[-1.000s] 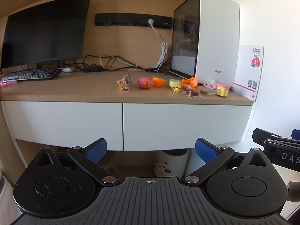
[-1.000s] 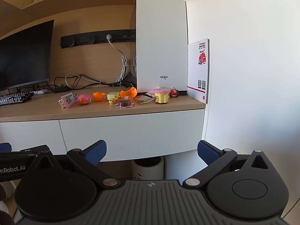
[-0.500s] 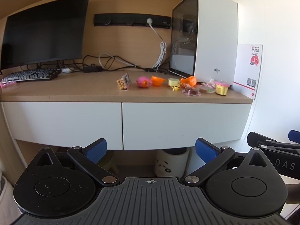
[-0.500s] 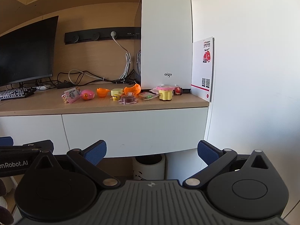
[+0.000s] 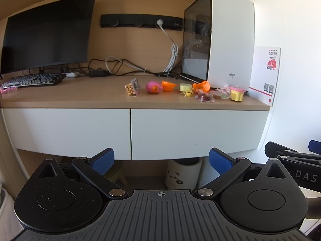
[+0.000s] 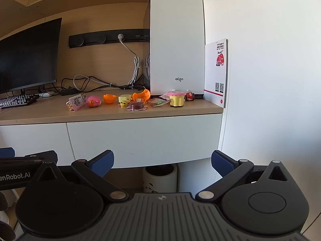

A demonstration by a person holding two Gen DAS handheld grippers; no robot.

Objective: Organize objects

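Observation:
Several small items lie in a row on the wooden desk [image 5: 80, 94]: a snack packet [image 5: 132, 87], a pink toy [image 5: 153, 87], an orange half shell [image 5: 168, 85], a pale yellow box [image 5: 185, 87], an orange piece [image 5: 201, 86], a brown jelly cup [image 5: 205, 97] and a yellow-pink cup [image 5: 237, 93]. The same row shows in the right wrist view, packet [image 6: 76, 101] to cup [image 6: 176, 98]. My left gripper [image 5: 161, 159] is open and empty, well short of the desk and below it. My right gripper [image 6: 162, 160] is open and empty, equally far back.
A white computer case [image 5: 226, 40] stands behind the items, with a white card [image 5: 264, 74] against the wall. A monitor [image 5: 46, 34], keyboard [image 5: 32, 79] and cables [image 5: 112, 68] fill the desk's left. Two white drawer fronts [image 5: 130, 132] hang under the top; a panda bin [image 5: 183, 173] stands below.
Both grippers have drifted slightly back and the views have shifted a little; the items on the desk have not moved. Both stay open.

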